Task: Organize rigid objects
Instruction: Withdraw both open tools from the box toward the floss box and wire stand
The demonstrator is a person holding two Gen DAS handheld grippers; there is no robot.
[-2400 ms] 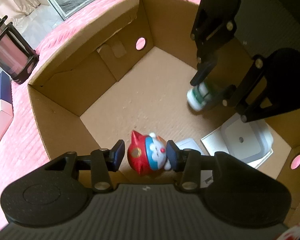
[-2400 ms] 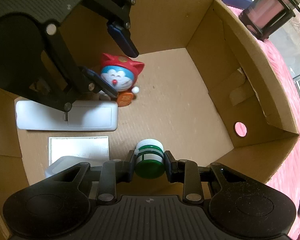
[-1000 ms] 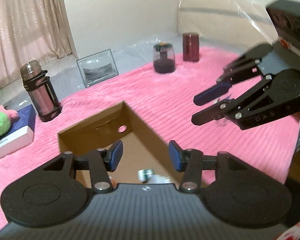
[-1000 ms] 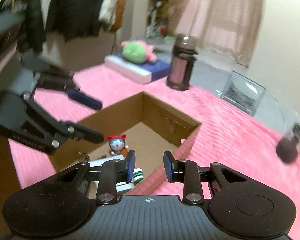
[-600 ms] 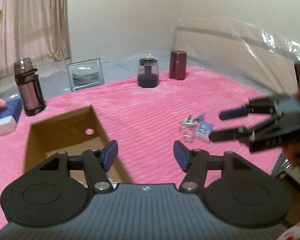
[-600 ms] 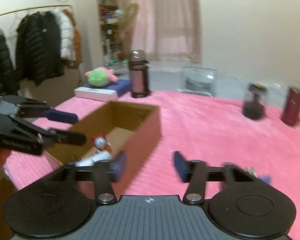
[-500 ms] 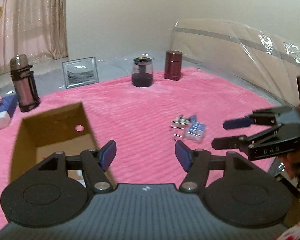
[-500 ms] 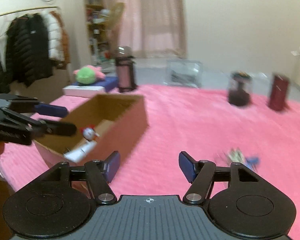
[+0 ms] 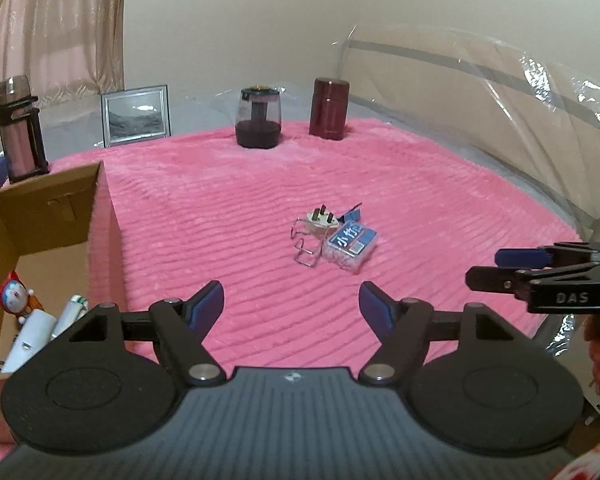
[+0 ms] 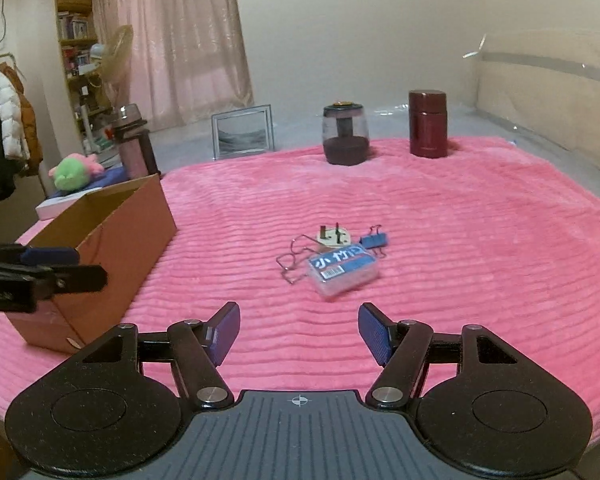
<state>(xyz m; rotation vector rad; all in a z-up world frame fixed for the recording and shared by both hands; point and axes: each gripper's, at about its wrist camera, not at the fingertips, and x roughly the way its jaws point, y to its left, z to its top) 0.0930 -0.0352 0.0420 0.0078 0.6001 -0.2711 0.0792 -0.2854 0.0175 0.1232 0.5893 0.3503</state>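
A small pile lies on the pink blanket: a clear box with a blue label [image 9: 351, 245] [image 10: 343, 269], a white plug [image 9: 321, 219] [image 10: 333, 237], a wire clip [image 9: 305, 249] [image 10: 293, 261] and a blue binder clip [image 10: 374, 241]. My left gripper [image 9: 291, 310] is open and empty, short of the pile. My right gripper [image 10: 298, 333] is open and empty, also short of it. The cardboard box [image 9: 40, 216] [image 10: 100, 240] at the left holds a Doraemon toy [image 9: 16, 295], a green-capped bottle [image 9: 73, 312] and a white item [image 9: 28, 340].
At the back stand a dark jar [image 9: 258, 123], a maroon canister [image 9: 328, 109], a picture frame [image 9: 136, 115] and a flask [image 9: 18, 130]. A green plush [image 10: 74, 172] lies on a book behind the box. Clear plastic sheeting [image 9: 500, 120] borders the right.
Both grippers let go of the Doraemon toy and the bottle in the box, lifted out, swung right and now face the pile on the blanket, jaws wide.
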